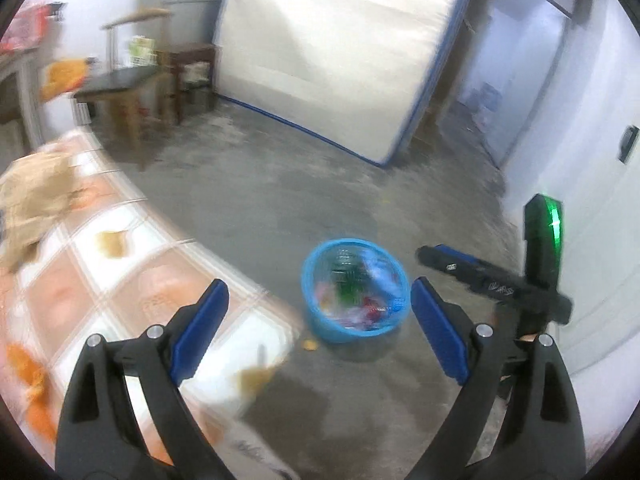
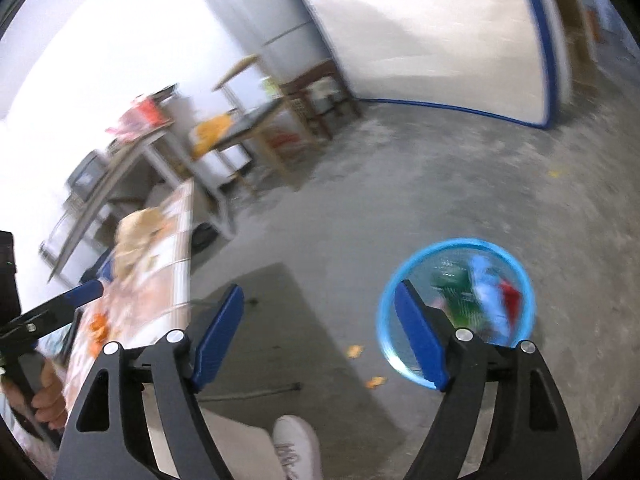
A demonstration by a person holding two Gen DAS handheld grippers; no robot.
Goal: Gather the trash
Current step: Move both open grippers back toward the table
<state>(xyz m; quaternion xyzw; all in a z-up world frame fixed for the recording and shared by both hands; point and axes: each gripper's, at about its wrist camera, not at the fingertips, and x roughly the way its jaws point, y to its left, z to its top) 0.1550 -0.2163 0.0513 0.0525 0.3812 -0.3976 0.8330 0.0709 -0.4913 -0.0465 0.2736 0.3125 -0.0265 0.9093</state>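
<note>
A round blue basket [image 1: 340,332] stands on the concrete floor beside the table, holding mixed wrappers [image 1: 352,292] in green, blue and red. My left gripper [image 1: 318,286] hangs above and short of it, open, with nothing between its blue pads. The right wrist view has the same basket [image 2: 460,242] at the lower right. There my right gripper [image 2: 320,288] is open and empty over bare floor, its right finger crossing the basket's rim. Small orange scraps [image 2: 354,350] lie on the floor near the basket. More orange bits [image 1: 28,372] lie on the table.
A table with an orange-and-white checked cloth [image 1: 120,280] fills the left, with a crumpled beige cloth [image 1: 36,200] on it. Wooden stools and tables [image 1: 120,84] stand at the back left. A white panel edged in blue [image 1: 320,60] leans behind. A white shoe [image 2: 296,444] is below.
</note>
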